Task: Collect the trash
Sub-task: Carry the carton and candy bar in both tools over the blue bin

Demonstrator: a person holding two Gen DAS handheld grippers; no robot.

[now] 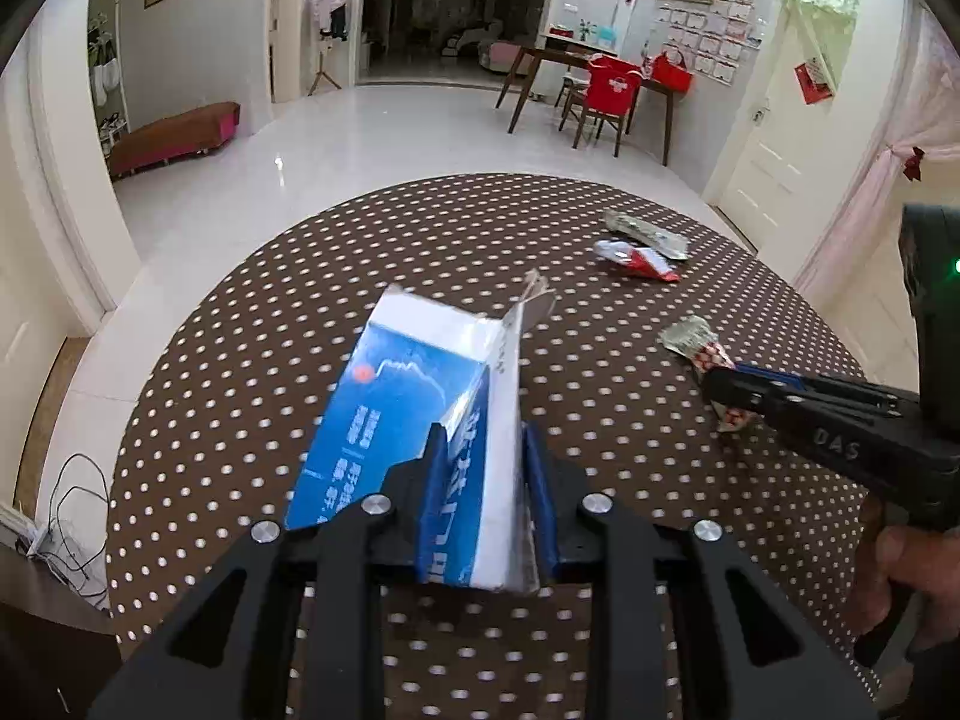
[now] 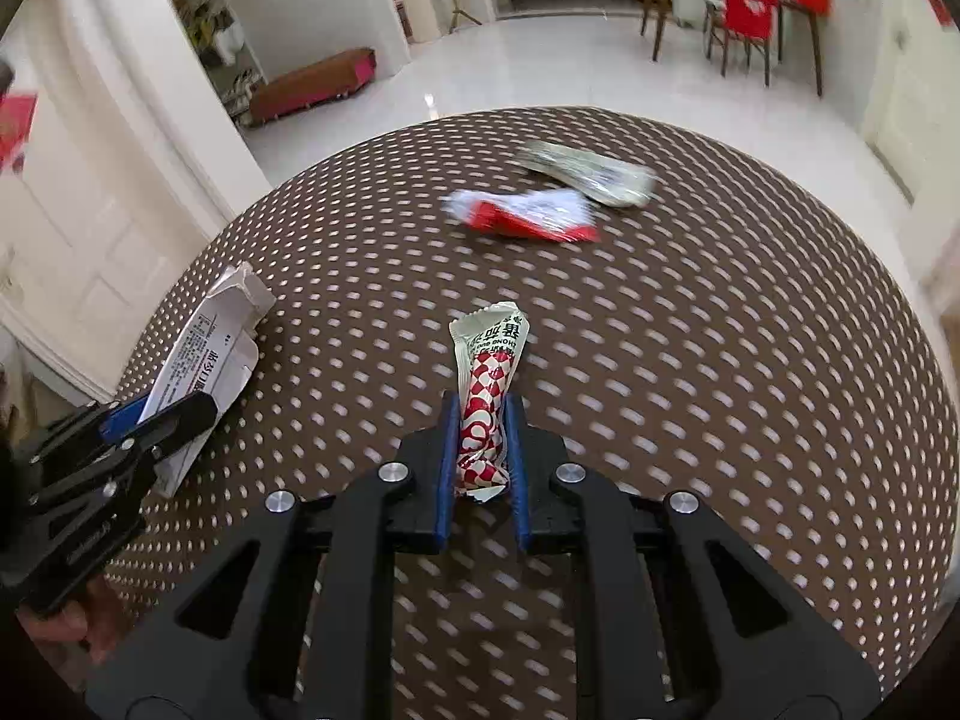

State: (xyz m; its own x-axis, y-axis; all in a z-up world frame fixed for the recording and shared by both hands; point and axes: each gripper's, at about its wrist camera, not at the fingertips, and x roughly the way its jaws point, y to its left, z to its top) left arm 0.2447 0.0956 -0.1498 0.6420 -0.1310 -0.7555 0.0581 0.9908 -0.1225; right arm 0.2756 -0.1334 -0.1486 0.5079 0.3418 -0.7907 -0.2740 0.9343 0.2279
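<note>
Nearest, the left gripper [image 1: 483, 450] had its blue-padded fingers [image 1: 433, 480] closed on a blue and white carton [image 1: 420, 396], pinching the carton's white side panel between them. The carton was flattened, its opened flap pointing toward the far edge of the table [image 1: 300, 312], and it appeared to be lifted off the brown polka-dot cloth, though the exact clearance could not be told. In the right wrist view the same carton [image 2: 204, 354] showed near the left edge of the table [image 2: 720, 390], with the left gripper [image 2: 159, 414] clamped on its near end.

Beside it, toward the right edge, the right gripper [image 2: 483, 450] had its fingers [image 2: 447, 468] nearly closed on a red and white checked wrapper [image 2: 489, 396]. The wrapper's crumpled pale end stuck out forward past the fingertips. From the left wrist view this wrapper [image 1: 696, 342] jutted from the right gripper [image 1: 723, 390].

Farther on, a red and white wrapper [image 2: 522, 216] lay loose on the cloth, well apart from both grippers. Just beyond it, almost touching and close to the far edge, lay a silver wrapper [image 2: 591, 174]. Both were blurred in the right wrist view.
</note>
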